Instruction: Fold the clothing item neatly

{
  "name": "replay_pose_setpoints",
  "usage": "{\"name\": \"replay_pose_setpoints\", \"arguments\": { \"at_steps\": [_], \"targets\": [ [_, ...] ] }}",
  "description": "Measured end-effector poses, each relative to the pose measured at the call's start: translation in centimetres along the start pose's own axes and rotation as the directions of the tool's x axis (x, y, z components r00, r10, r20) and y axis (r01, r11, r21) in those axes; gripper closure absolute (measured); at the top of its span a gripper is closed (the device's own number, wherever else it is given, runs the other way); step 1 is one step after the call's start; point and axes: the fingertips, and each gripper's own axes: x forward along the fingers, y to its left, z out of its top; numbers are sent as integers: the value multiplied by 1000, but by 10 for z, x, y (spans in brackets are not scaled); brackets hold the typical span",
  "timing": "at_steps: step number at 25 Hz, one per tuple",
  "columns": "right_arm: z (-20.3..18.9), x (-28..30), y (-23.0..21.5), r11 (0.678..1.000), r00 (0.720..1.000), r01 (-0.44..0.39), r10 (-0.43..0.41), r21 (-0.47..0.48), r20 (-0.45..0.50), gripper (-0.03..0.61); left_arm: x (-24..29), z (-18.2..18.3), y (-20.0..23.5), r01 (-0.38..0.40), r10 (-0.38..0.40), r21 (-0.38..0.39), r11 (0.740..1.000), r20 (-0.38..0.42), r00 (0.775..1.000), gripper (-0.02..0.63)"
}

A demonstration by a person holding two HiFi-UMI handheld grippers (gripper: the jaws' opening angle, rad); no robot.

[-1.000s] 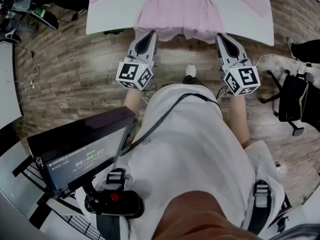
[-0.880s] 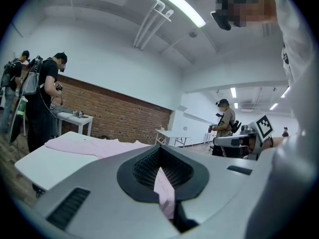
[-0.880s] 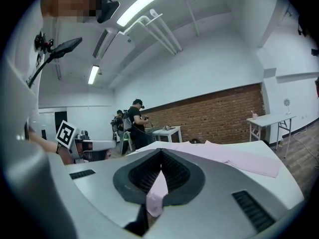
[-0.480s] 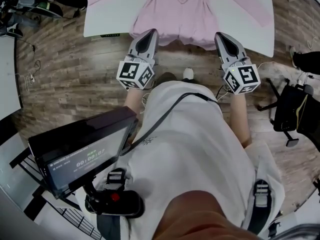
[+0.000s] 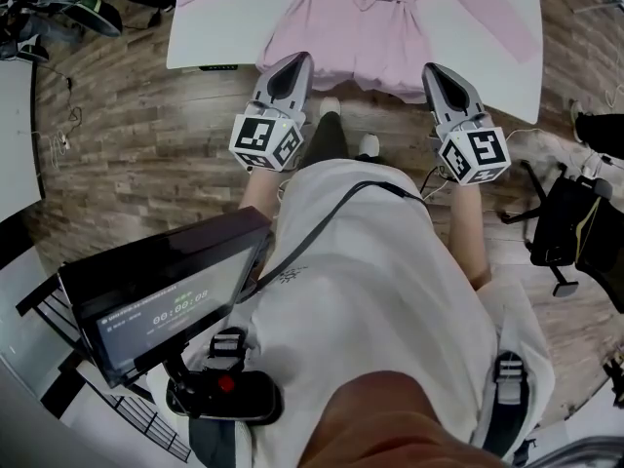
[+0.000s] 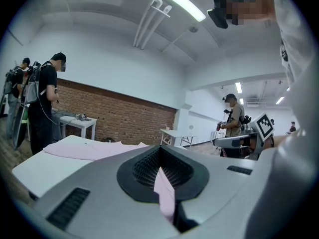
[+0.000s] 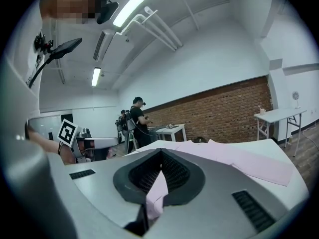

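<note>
The pink garment (image 5: 356, 22) lies spread on the white table (image 5: 200, 42), hem (image 5: 380, 74) at the near edge. Your left gripper (image 5: 291, 64) and right gripper (image 5: 435, 72) each pinch that hem, jaws closed. If you lift unevenly, the thin cloth may slip out or fold crooked.

Open lab-type workroom: brick wall (image 6: 124, 118), ceiling strip lights (image 6: 174, 1), wood-plank floor (image 5: 146, 135), several white surfaces (image 7: 276, 114), other people (image 7: 138, 121) standing about wearing recording rigs.
</note>
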Motion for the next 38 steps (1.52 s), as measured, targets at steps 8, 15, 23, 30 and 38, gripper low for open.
{"name": "replay_pose_setpoints", "arguments": {
  "at_steps": [8,15,23,30,38],
  "targets": [
    [2,21,-7,999,999,52,-52,10,-2,577,21,0,19,35,-35,2,999,-19,999,621],
    [10,73,-15,996,996,93,-93,8,-12,577,57,8,68,76,-76,-5,997,-38,996,621],
    [19,117,-25,986,986,166,-166,12,-16,577,92,16,123,106,-106,-18,994,-48,993,621],
    [17,142,-31,969,969,247,-247,20,-22,577,124,18,133,222,-221,-1,975,-77,972,621],
    [13,156,-38,949,949,314,-314,38,-9,577,162,16,108,372,-370,-5,928,-98,924,621]
  ]
}}
